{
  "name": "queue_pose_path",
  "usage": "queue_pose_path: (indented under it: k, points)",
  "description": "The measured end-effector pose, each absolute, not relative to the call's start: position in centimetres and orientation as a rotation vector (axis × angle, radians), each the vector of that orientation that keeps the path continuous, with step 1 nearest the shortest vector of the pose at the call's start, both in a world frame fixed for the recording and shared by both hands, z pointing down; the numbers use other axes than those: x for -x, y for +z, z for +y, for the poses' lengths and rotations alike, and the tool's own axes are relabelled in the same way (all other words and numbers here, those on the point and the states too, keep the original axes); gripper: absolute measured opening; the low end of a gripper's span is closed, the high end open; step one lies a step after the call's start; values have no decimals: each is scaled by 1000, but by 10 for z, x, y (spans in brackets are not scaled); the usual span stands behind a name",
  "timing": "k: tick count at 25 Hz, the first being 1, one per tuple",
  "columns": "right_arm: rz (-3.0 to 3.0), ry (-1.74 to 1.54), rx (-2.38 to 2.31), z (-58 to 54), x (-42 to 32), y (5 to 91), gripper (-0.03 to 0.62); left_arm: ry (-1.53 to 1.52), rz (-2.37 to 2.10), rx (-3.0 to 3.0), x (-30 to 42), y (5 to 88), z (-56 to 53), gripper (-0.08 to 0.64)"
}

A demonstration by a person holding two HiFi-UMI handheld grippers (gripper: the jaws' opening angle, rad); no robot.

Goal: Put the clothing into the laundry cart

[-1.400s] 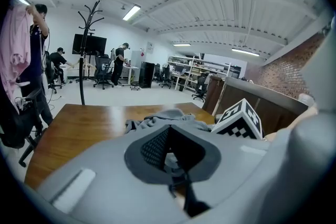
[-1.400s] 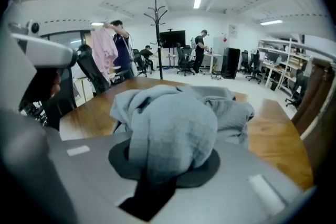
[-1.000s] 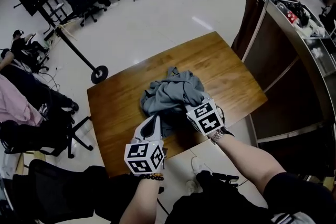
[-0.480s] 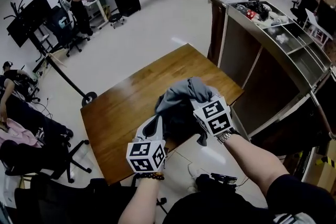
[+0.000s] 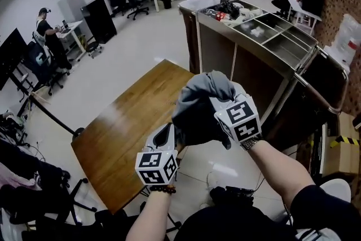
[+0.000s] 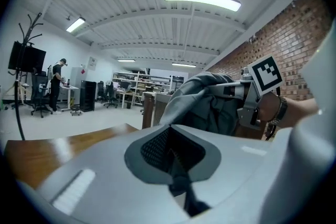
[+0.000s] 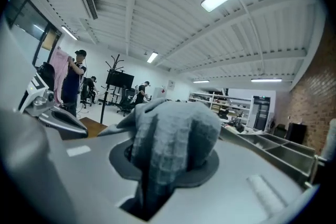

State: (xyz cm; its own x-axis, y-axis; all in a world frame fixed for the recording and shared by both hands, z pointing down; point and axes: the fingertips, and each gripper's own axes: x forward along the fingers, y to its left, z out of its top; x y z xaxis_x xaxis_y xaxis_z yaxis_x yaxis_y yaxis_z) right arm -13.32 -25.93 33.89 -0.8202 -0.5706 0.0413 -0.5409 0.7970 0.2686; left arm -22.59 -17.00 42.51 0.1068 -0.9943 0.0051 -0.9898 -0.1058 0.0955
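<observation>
Grey, limp, light clothing (image 5: 200, 113) at frame centre is clamped mid-bunch by the right gripper (image 5: 221, 103); the left gripper (image 5: 168, 134) below is closed, empty.

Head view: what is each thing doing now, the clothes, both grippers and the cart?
gray clothing: bunched up, held up in the air.
right hand-held gripper: shut on the gray clothing.
left hand-held gripper: shut, beside the bundle.
laundry cart: open on top, clothing not inside yet.
</observation>
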Motion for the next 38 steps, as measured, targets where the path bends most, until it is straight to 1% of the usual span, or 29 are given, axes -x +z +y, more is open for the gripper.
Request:
queue_pose_path:
  k: [5, 13, 24, 30, 38]
  points:
    - [-2838, -422, -1023, -238, 72, 300, 92, -104, -1944, -2398, 173, 397, -171, 0]
    - [-2754, -463, -1325, -236, -53, 243, 92, -106, -1736, -2597, 77, 359, -198, 0]
    - [-2572, -513, -1657, -240, -203, 203, 92, -101, -1423, -2802, -62, 338, -241, 0]
    - [-2481, -525, -1814, -254, -272, 191, 92, -87, -1275, -2879, -127, 336, -268, 0]
    - [-2395, -489, -1888, -298, -326, 195, 94, -150, -1146, -2970, -188, 314, -287, 0]
